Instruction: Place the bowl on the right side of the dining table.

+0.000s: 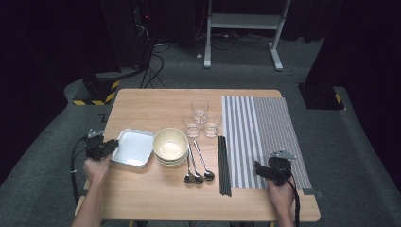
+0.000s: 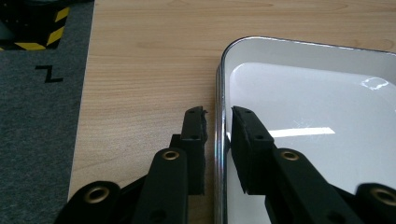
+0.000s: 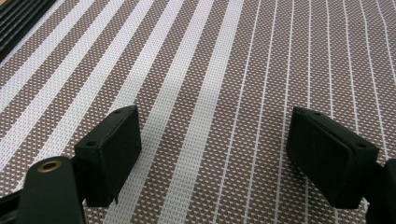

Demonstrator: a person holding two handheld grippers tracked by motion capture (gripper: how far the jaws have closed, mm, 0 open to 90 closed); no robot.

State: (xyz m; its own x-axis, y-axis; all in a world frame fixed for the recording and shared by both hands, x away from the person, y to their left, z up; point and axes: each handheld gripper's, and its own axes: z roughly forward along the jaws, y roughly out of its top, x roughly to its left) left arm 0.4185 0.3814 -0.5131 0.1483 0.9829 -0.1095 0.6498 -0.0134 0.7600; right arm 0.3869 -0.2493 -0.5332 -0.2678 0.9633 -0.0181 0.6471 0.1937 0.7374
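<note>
At the tabletop's [image 1: 142, 189] left edge, the left claw [image 2: 218, 126] straddles the near-left rim of the shallow metal tray [image 2: 299, 93]: 1 jaw outside over bare wood, 1 inside over the tray floor. Slim gaps show on both sides of the rim, so the pads do not yet press it. The tray sits just beside the stacked bowls [image 1: 170, 145] on its right, while bare wood lies behind and in front of it. Next come 3 spoons [image 1: 197, 165], handles pointing away, with 3 glasses [image 1: 202, 118] clustered behind them. Black chopsticks [image 1: 223, 165] lie along the left edge of the striped placemat [image 1: 265, 137]. The right claw [image 3: 212, 154] rests over the placemat's near part, jaws spread wide and holding nothing, with open mat ahead.
</note>
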